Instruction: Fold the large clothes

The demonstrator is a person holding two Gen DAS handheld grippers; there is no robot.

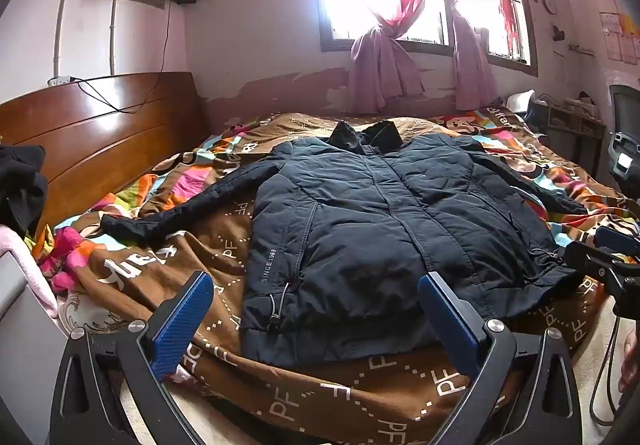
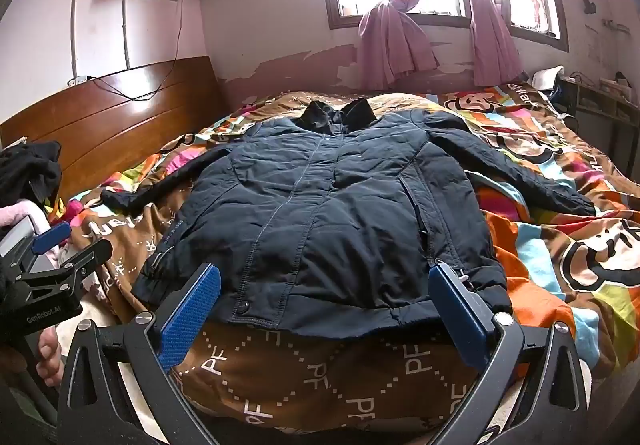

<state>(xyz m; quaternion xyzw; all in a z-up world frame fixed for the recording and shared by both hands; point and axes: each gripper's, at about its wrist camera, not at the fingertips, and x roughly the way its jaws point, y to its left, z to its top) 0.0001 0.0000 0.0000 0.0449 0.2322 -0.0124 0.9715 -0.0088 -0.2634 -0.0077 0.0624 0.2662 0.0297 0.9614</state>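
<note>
A dark navy padded jacket lies flat and face up on the bed, collar toward the window, both sleeves spread out to the sides. It also shows in the right wrist view. My left gripper is open and empty, held just short of the jacket's hem on its left side. My right gripper is open and empty, held in front of the hem's middle and right part. Each gripper shows at the edge of the other's view: the right gripper and the left gripper.
The bed has a brown and multicolour cartoon quilt and a wooden headboard at the left. Dark clothes and pink cloth lie at the left. A window with pink curtains is behind. A chair and a desk stand at the right.
</note>
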